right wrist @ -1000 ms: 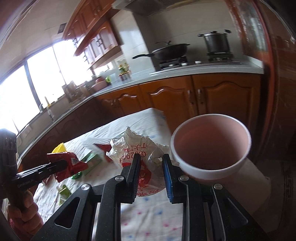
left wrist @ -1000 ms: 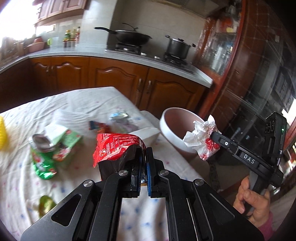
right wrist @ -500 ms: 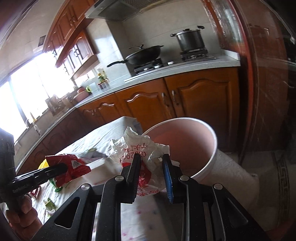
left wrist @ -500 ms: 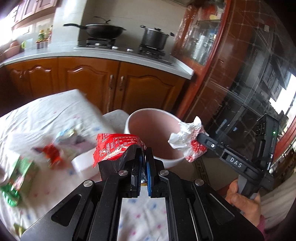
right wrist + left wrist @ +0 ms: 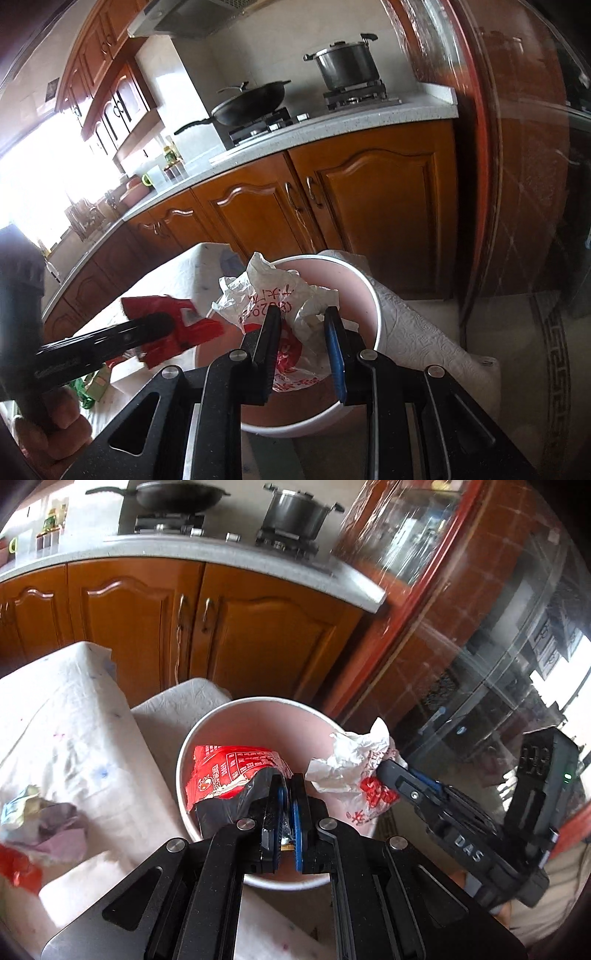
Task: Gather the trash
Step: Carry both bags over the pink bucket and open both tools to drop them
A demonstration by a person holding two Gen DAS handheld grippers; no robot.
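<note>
We see two pieces of trash held over the bin. The red wrapper [image 5: 236,766] is glossy foil with white print and a dark inner side, creased and folded; our left gripper [image 5: 286,805] is clenched tight on it, and it hangs above the near side of the bin's mouth. The white bag [image 5: 280,310] is thin crumpled plastic with red printing, bunched into a loose wad; our right gripper [image 5: 301,343] is clamped on it, its fingers kept apart by the bulk of the wad, and it sits over the bin's rim. The bin [image 5: 258,712] is a round, smooth pale-pink pail with a thick white rim; the part of its inside that we can see past the trash is bare pink wall, and we cannot see its bottom. It stands just beside the table's edge, next to a seat draped in white embossed cloth [image 5: 417,332]. The table [image 5: 66,716] wears a white cloth with small coloured dots, and near its left edge lie more wrappers [image 5: 40,819], crumpled and blurred.
</note>
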